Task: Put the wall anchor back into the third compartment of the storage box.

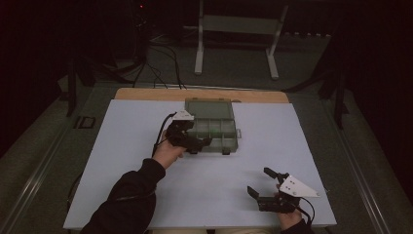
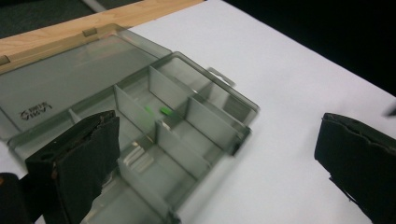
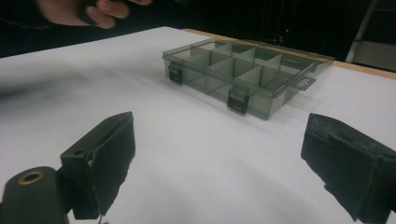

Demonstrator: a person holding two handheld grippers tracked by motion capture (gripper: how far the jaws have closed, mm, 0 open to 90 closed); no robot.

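My left claw (image 1: 203,145) hangs wide open and empty just above the compartment box (image 1: 212,125), which sits lid-open on the desk (image 1: 122,161). Its thin, smoky plastic looks light, stiff and slippery; I'd pinch a side wall. My right claw (image 1: 260,183) gapes empty.

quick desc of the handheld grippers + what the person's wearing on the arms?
Both the left gripper and the right gripper are black, each with two blocky black jaw pads, a pale three-cornered top plate with small dots, and a black trailing cable. The left forearm wears a dark long sleeve.
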